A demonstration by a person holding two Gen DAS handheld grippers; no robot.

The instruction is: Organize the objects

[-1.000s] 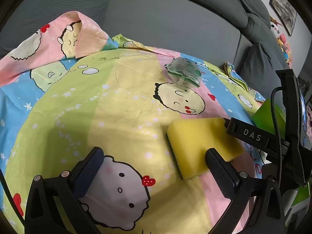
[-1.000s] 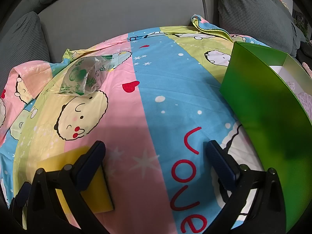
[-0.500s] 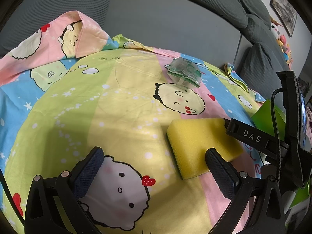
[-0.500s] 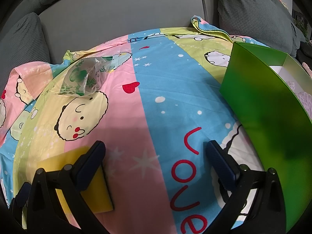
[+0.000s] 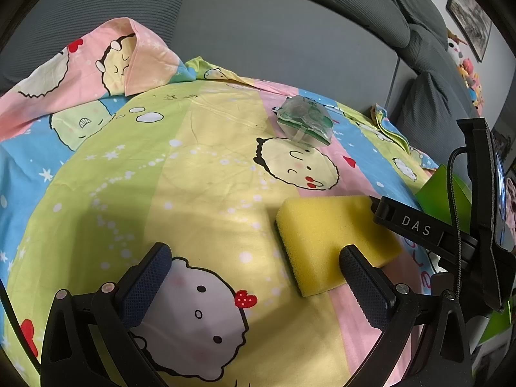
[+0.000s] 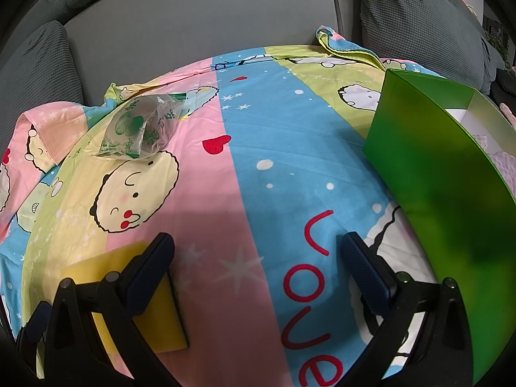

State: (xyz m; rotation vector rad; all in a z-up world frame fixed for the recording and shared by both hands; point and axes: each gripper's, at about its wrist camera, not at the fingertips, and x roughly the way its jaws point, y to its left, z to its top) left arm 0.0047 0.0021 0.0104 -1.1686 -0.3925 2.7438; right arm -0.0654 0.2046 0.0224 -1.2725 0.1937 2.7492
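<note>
Little looks done yet. Both claws hover released and empty over the sheet: left claw, right claw. Nearest, the sponge lies flat just ahead of the left claw's right finger, untouched. Farther back, the bag sits on the sheet, well apart from the sponge. The green box stands open to the right, probably the goal; its inside is mostly hidden. Nothing blocks either item. Behind everything are the grey sofa cushions.
</note>
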